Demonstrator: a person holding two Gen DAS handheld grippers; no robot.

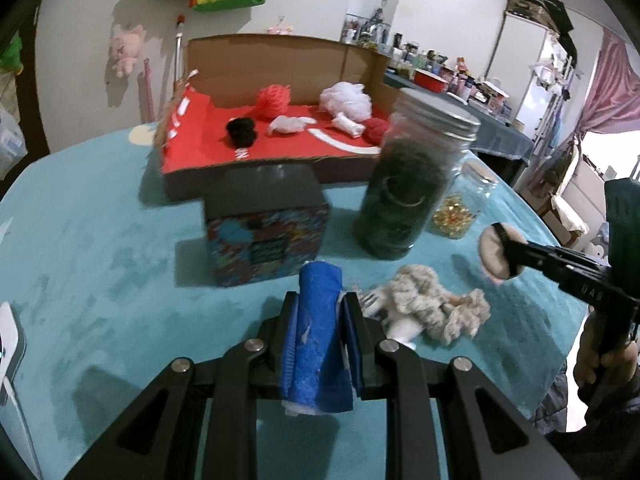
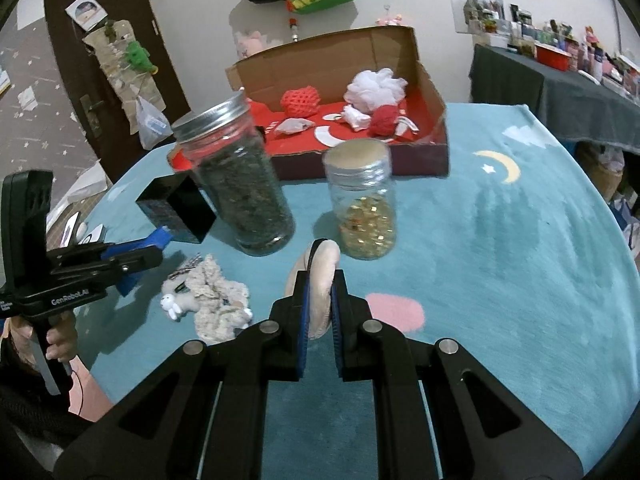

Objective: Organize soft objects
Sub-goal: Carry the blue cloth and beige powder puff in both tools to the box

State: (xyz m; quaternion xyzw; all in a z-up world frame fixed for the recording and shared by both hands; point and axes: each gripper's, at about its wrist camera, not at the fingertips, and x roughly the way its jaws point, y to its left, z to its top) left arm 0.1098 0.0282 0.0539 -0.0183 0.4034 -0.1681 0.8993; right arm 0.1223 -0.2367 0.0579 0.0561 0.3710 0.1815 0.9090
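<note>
Risk: the blue cloth or the powder puff could snag the tall jar or the small jar standing before the cardboard box | Left tongs: clamped on the cloth, above the teal mat | Right tongs: clamped on the puff | Knitted bundle: on the mat between them.

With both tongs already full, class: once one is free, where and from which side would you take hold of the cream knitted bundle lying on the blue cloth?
Grip the knitted bundle across its bulky cream middle, coming from above. It lies flat and loose on the cloth, so the sides offer no edge, and the small white toy at its end looks too slight to lift the whole heap.
</note>
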